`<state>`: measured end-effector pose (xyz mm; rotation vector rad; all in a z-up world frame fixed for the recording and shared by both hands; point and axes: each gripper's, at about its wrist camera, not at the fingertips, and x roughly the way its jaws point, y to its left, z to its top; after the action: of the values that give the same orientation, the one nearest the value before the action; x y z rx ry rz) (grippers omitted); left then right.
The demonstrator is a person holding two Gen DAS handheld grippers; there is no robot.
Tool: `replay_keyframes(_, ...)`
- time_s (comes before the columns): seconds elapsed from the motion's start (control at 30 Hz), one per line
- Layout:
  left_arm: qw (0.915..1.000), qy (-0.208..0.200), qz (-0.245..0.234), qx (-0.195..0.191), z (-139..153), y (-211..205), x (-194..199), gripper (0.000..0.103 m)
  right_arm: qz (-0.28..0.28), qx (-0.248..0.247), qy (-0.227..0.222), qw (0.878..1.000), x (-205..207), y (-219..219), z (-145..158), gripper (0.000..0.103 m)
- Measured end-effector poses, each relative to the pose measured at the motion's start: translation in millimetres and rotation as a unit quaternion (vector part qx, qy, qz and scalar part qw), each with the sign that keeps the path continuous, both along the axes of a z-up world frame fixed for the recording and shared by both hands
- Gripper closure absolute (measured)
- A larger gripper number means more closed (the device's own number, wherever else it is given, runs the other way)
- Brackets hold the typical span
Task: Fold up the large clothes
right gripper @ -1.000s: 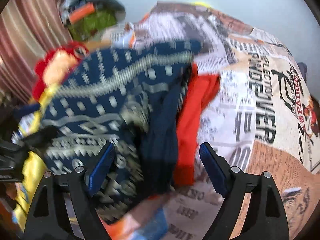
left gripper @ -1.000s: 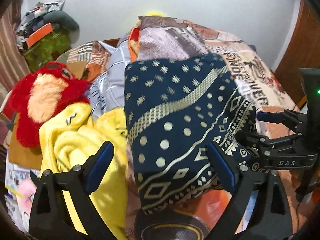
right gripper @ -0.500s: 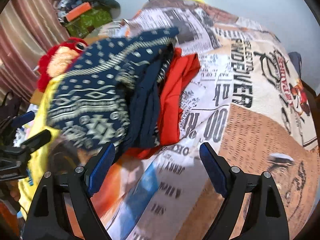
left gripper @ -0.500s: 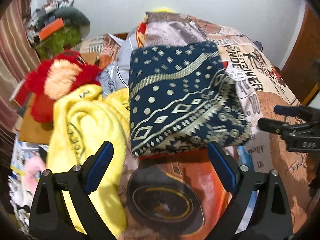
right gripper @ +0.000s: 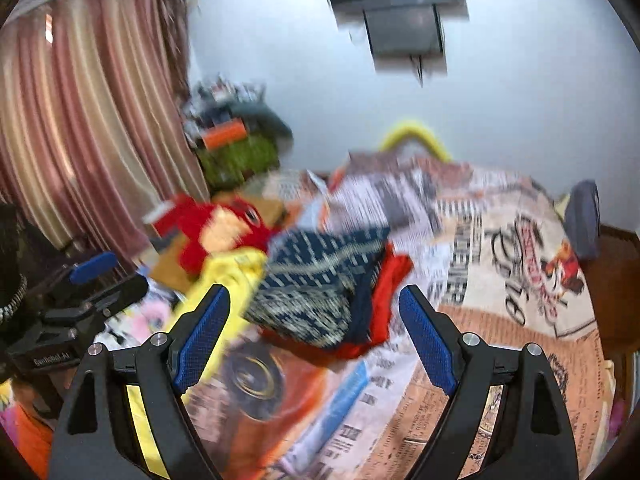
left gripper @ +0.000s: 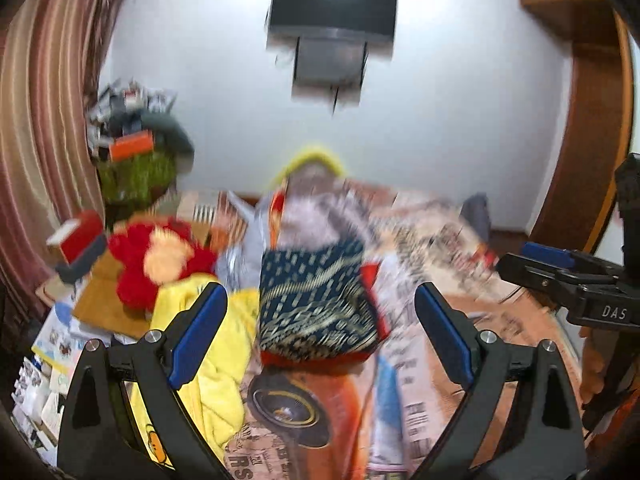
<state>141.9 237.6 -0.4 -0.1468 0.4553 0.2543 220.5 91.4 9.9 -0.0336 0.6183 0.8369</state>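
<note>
A folded navy garment with a pale dotted and zigzag pattern [left gripper: 316, 300] [right gripper: 320, 292] lies on top of a folded red garment [left gripper: 370, 280] [right gripper: 394, 280] on the bed. My left gripper [left gripper: 320, 328] is open, held well back and above the pile with nothing between its blue pads. My right gripper [right gripper: 314, 328] is open too, equally far back and empty. Each gripper shows in the other's view: the right gripper [left gripper: 576, 276] at the right edge, the left gripper [right gripper: 80, 288] at the left edge. Both views are motion-blurred.
The bed has a newspaper-print cover [right gripper: 500, 272]. A crumpled yellow cloth [left gripper: 208, 360] and a red plush toy [left gripper: 160, 256] lie left of the pile. Clutter [left gripper: 132, 136] stands by the striped curtain [right gripper: 80, 120]. A dark screen [left gripper: 332, 12] hangs on the wall; a wooden frame [left gripper: 592, 120] is at right.
Both grippers have pulled back and risen away from the folded pile, which now looks small and far. The views tilted up, bringing the wall and screen into sight.
</note>
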Motion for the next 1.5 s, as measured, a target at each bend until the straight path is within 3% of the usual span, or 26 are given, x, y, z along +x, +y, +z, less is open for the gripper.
replay_keyframes(0.23, 0.9935, -0.111, -0.004, 0.023, 50.0, -45.0, -79.3, 0.008, -0.006, 0.084, -0.122, 0.989, -82.1, -37.7, 56.2, 0.019)
replay_keyframes(0.37, 0.9865, -0.157, 0.012, 0.043, 60.2, -68.9, -115.7, 0.008, -0.025, 0.113, -0.166, 0.979, -116.3, -53.2, 63.2, 0.019)
replay_keyframes(0.5, 0.9809, -0.183, 0.028, 0.061, 58.0, -86.4, -140.5, 0.008, -0.042, 0.127, -0.176, 0.975, -134.9, -62.2, 58.1, 0.019)
replay_keyframes(0.7, 0.981, -0.175, 0.052, 0.067, 43.8, -97.8, -155.1, 0.003, -0.075, 0.109, -0.193, 0.972, -146.1, -66.8, 51.0, 0.019)
replay_keyframes(0.83, 0.9822, -0.163, 0.056, 0.075, 35.8, -102.4, -156.7, 0.001, -0.091, 0.104, -0.192, 0.972, -146.5, -68.0, 50.9, 0.0)
replay_keyframes(1.5, 0.9869, -0.137, 0.063, 0.059, 19.0, -99.4, -146.9, 0.001, -0.11, 0.079, -0.177, 0.975, -149.4, -72.6, 39.0, 0.0)
